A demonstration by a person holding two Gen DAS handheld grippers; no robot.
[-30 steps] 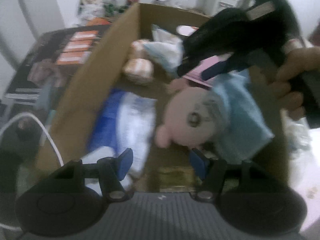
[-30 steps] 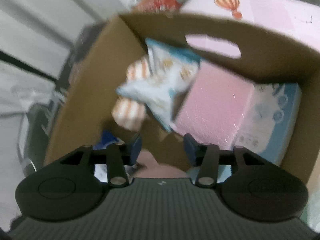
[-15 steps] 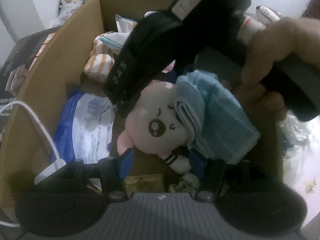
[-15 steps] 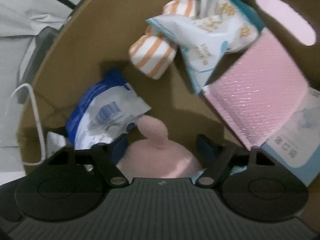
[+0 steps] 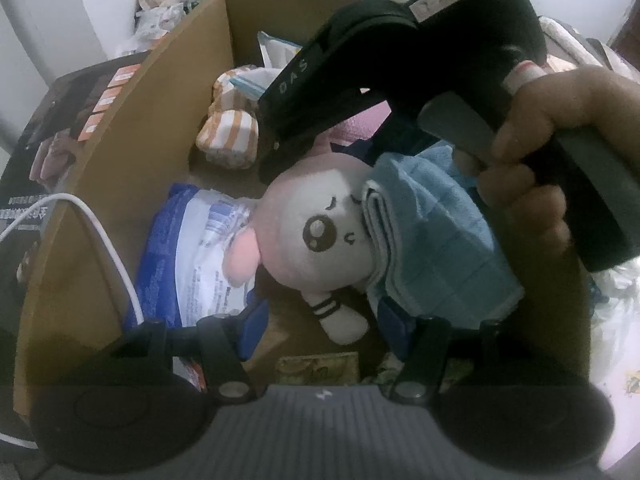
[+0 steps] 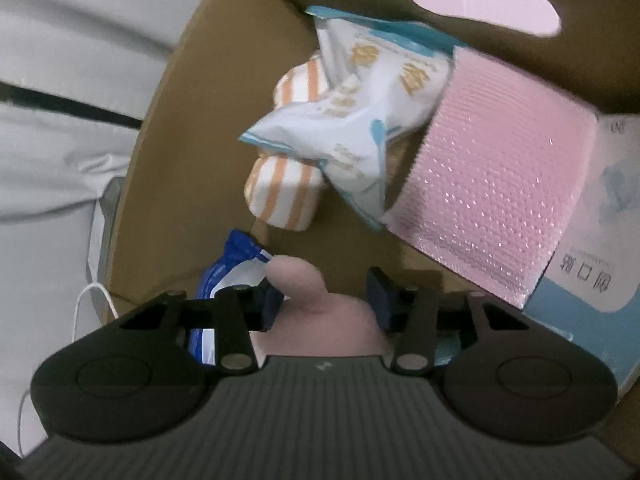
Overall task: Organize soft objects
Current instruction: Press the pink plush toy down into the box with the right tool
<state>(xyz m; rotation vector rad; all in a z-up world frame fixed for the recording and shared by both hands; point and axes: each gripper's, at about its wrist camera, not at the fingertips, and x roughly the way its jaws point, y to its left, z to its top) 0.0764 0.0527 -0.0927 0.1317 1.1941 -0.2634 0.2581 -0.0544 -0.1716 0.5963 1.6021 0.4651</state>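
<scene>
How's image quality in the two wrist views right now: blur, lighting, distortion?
Left wrist: dim, bluish cast, strong fisheye bending of the cardboard box walls; plush toy fairly sharp, the right gripper looming dark over it. Right wrist: softer, snack bag print smeared, pink bubble mailer showing small glints, handle cutout brightly lit.

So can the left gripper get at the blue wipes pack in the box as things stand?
Probably yes. The blue wipes pack lies uncovered just ahead of the left gripper; only the pink plush doll overlaps its right edge, and a white cable crosses its left side.
</scene>
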